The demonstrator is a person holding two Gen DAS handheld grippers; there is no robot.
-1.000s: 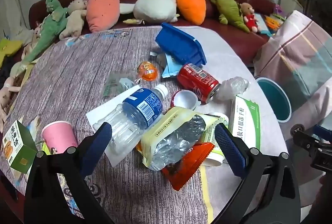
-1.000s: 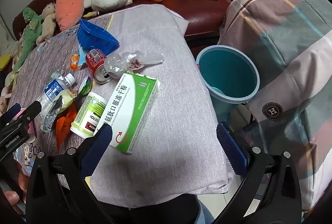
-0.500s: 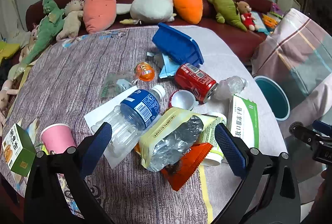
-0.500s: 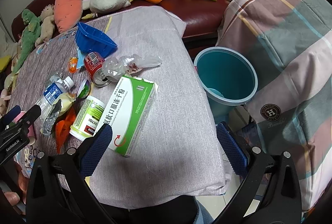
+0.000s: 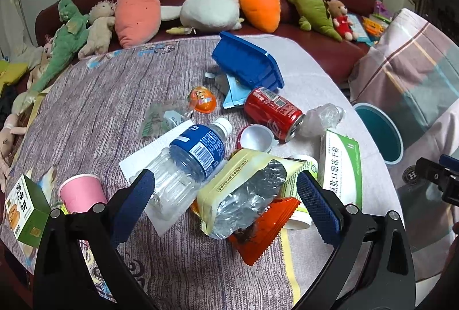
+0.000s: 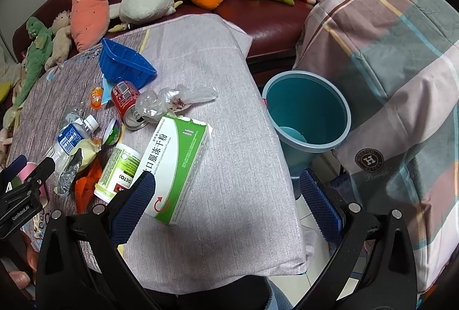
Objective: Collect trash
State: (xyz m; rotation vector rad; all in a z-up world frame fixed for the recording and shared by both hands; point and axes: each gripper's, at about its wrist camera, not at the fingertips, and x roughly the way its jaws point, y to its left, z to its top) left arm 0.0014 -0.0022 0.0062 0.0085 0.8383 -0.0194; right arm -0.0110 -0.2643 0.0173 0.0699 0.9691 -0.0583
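Observation:
Trash lies in a heap on the cloth-covered table: a clear water bottle, a yellow pouch, an orange wrapper, a red can, a crumpled clear bag and a green-white box. A teal bin stands on the floor right of the table. My left gripper is open and empty, just short of the bottle and pouch. My right gripper is open and empty over the table's near edge by the box.
A blue tray lies tipped at the heap's far side. A pink cup and a green carton stand at the near left. Plush toys line the red sofa behind. A plaid blanket hangs right of the bin.
Both grippers have shifted only slightly; the views have drifted a little and the jaws stay open. Nothing on the table has moved.

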